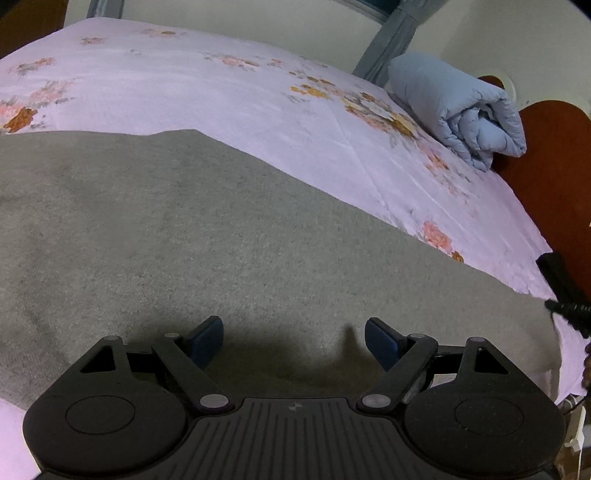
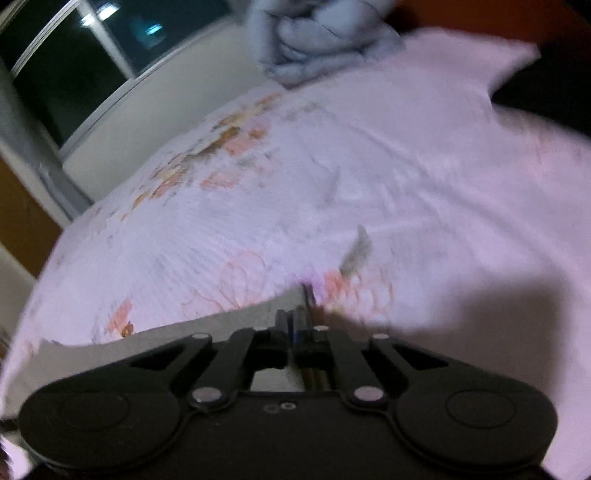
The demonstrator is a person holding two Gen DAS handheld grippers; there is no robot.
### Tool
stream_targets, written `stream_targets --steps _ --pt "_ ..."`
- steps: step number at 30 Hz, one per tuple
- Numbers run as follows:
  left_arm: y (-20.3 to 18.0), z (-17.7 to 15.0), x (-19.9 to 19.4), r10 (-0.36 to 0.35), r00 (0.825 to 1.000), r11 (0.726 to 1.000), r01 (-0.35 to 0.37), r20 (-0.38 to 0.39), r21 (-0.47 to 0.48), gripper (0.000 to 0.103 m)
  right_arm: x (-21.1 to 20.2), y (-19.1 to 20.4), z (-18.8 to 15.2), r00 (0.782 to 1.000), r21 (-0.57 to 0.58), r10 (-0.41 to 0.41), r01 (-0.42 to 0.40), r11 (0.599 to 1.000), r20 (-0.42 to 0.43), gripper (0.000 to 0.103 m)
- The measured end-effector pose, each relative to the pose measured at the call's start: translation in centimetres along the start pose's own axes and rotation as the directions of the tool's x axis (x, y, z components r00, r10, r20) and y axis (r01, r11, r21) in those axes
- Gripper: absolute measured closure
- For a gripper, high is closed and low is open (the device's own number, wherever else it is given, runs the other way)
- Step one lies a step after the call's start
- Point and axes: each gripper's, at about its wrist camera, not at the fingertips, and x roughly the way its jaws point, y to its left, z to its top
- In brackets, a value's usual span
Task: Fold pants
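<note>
My right wrist view is motion-blurred throughout; the flower print on the bedsheet [image 2: 332, 177] is smeared. The fingers of my right gripper [image 2: 301, 325] meet, but blur hides whether any cloth of the pants [image 2: 207, 328] sits between them. A small grey fleck [image 2: 356, 251] on the sheet cannot be identified. In the left wrist view, the grey pants [image 1: 184, 236] are cut off by the left edge, and my left gripper [image 1: 293, 343] covers their near part. A black object [image 1: 565, 291] at the right edge is cropped and unidentifiable. The rolled blue quilt [image 2: 314, 33] is cut off by the top edge.
</note>
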Motion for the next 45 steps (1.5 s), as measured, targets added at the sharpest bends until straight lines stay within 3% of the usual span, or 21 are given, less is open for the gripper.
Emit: stream_targets --steps 3,10,15,17,19,21,24,26,28,29,30,32,34,36,38,39,41,43,44,45 --pt "0.2 -0.2 0.0 -0.004 1.000 1.000 0.004 0.004 -0.003 0.020 -0.2 0.9 0.9 0.999 -0.018 0.042 -0.042 0.999 0.009 0.103" --pt "0.4 -0.2 -0.1 -0.012 1.000 1.000 0.012 0.005 -0.004 0.020 1.4 0.4 2.0 1.000 -0.023 0.002 -0.001 1.000 0.030 0.103" --pt "0.5 -0.4 -0.1 -0.019 1.000 1.000 0.019 0.008 -0.013 0.020 3.2 -1.3 0.7 0.998 0.020 -0.034 0.035 0.999 -0.049 0.103" --pt "0.6 -0.3 -0.1 -0.022 1.000 1.000 0.022 0.007 -0.015 0.020 2.4 -1.8 0.4 1.000 0.065 -0.024 0.025 0.998 -0.015 0.103" --pt "0.6 -0.3 -0.2 -0.026 1.000 1.000 0.026 0.007 -0.018 0.020 0.8 -2.4 0.4 0.997 0.115 -0.064 0.059 0.992 0.044 0.101" --pt "0.6 -0.4 -0.4 -0.015 1.000 1.000 0.015 0.020 -0.019 0.020 -1.1 -2.9 -0.1 0.995 0.207 -0.030 0.010 0.978 0.095 0.100" --pt "0.5 -0.7 -0.3 -0.013 1.000 1.000 0.013 0.027 -0.007 0.020 -2.7 -0.1 -2.3 0.991 0.133 0.113 -0.121 0.984 0.069 0.100" --pt "0.3 -1.1 -0.1 0.000 1.000 1.000 0.000 0.030 0.017 0.020 -2.3 1.3 -4.5 0.984 0.117 0.179 -0.179 0.977 0.007 0.101" --pt "-0.1 -1.1 -0.1 0.013 0.999 0.999 -0.014 0.033 0.039 0.020 -0.4 2.0 -6.3 0.993 0.056 0.053 -0.047 0.997 -0.103 0.103" --pt "-0.2 -1.1 -0.3 0.023 0.999 0.998 -0.024 0.033 0.051 0.020 0.0 1.4 -6.9 0.994 0.074 0.017 -0.009 0.997 -0.109 0.103" --pt "-0.4 -1.1 -0.7 0.049 0.998 0.997 -0.051 0.037 0.060 0.020 -0.3 0.5 -7.1 0.997 0.144 0.016 -0.004 0.990 -0.081 0.103" --pt "-0.3 -1.2 -1.6 0.083 0.995 0.993 -0.088 0.057 0.080 0.019 -2.3 0.9 -6.9 0.999 0.177 -0.051 0.053 0.983 -0.016 0.103" --pt "0.0 -1.6 -2.5 0.115 0.990 0.988 -0.123 0.086 0.095 0.014 -4.0 2.5 -7.5 0.998 0.190 0.007 -0.017 0.982 0.056 0.095" --pt "0.5 -2.2 -3.0 0.137 0.985 0.982 -0.148 0.100 0.114 0.013 -3.7 5.3 -8.5 0.996 0.109 0.084 -0.085 0.990 0.014 0.095" --pt "0.7 -3.3 -3.1 0.157 0.984 0.974 -0.168 0.082 0.151 0.013 -2.3 6.4 -9.8 0.996 0.074 0.070 -0.066 0.995 -0.056 0.096" --pt "0.6 -4.1 -3.0 0.167 0.984 0.966 -0.177 0.068 0.191 0.013 -1.1 5.9 -10.5 0.994 0.114 0.044 -0.033 0.993 -0.096 0.099" --pt "0.3 -5.1 -3.1 0.175 0.983 0.953 -0.183 0.051 0.241 0.010 -0.8 3.9 -10.8 0.996 0.269 0.049 -0.026 0.963 -0.079 0.103" --pt "0.1 -5.7 -3.9 0.184 0.982 0.946 -0.191 0.050 0.262 0.010 -2.2 4.0 -10.6 0.999 0.296 0.034 -0.023 0.955 -0.032 0.103" --pt "0.3 -5.7 -4.6 0.168 0.984 0.954 -0.178 0.063 0.241 0.010 -3.1 4.2 -10.6 1.000 0.304 0.025 -0.024 0.952 0.001 0.101" --pt "0.7 -5.8 -5.5 0.144 0.986 0.965 -0.160 0.088 0.207 0.010 -3.7 4.1 -10.5 0.999 0.317 0.046 -0.048 0.947 0.014 0.090"
